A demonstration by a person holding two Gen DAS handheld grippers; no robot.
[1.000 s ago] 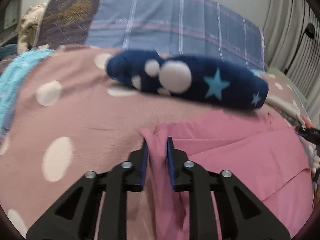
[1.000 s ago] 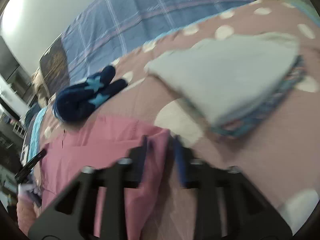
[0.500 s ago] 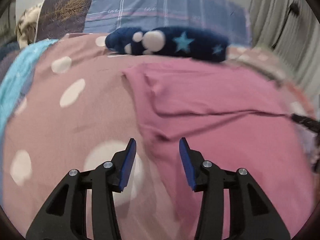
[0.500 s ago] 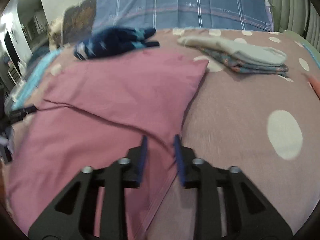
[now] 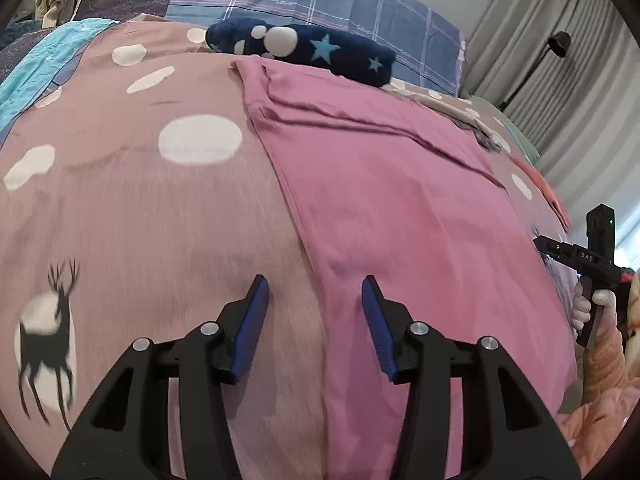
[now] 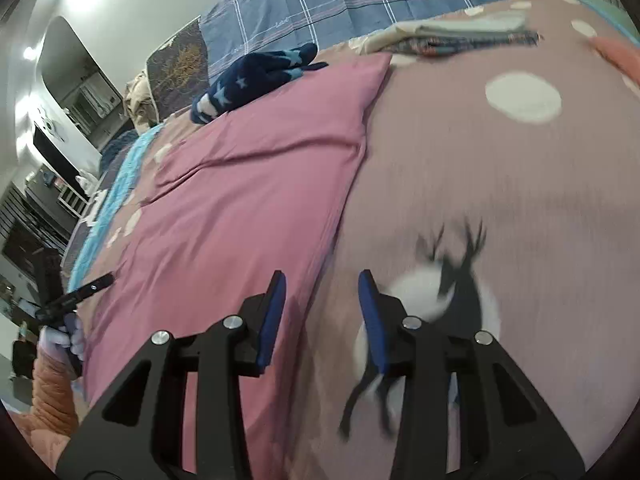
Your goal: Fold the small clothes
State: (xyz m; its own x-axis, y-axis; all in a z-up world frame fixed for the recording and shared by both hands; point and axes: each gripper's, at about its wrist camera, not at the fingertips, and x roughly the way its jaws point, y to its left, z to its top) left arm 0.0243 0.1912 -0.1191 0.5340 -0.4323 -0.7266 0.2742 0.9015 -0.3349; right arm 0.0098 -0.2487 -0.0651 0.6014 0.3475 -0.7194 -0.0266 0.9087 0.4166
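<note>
**Both grippers released over the spread pink garment**

With its two blue-padded jaws standing apart and nothing between the pads, the left gripper (image 5: pixel 314 320) hovers over the near left edge of the pink garment (image 5: pixel 384 200). Its jaws have just been opening, and the cloth now lies flat below them instead of pinched. The left pad sits above the dotted bedcover (image 5: pixel 140 220); the right pad sits above the pink cloth, so the garment's edge runs beneath the gap.

The right gripper (image 6: pixel 320 312) is likewise parted, moderately wide, with no cloth held. Its left pad is over the garment's right edge, its right pad over the bedcover, close to a black deer print (image 6: pixel 456 272) on a white spot.

The pink garment lies spread across the middle of the bed, roughly rectangular, with a fold line running across its far part and a few shallow creases. Each gripper is visible in the other's view at the frame edge, gripped by a hand (image 5: pixel 592 308) with a peach quilted sleeve (image 5: pixel 604 364).

Beyond the garment's far edge, touching or just beside it, lies a navy star-patterned item (image 5: pixel 320 50). Towards the far right corner sits a stack of folded clothes (image 6: pixel 460 34), pale on top with patterned layers under it. A blue checked pillow (image 5: pixel 320 0) lines the head of the bed. Grey curtains (image 5: pixel 560 80) hang at the right in the left wrist view.
</note>
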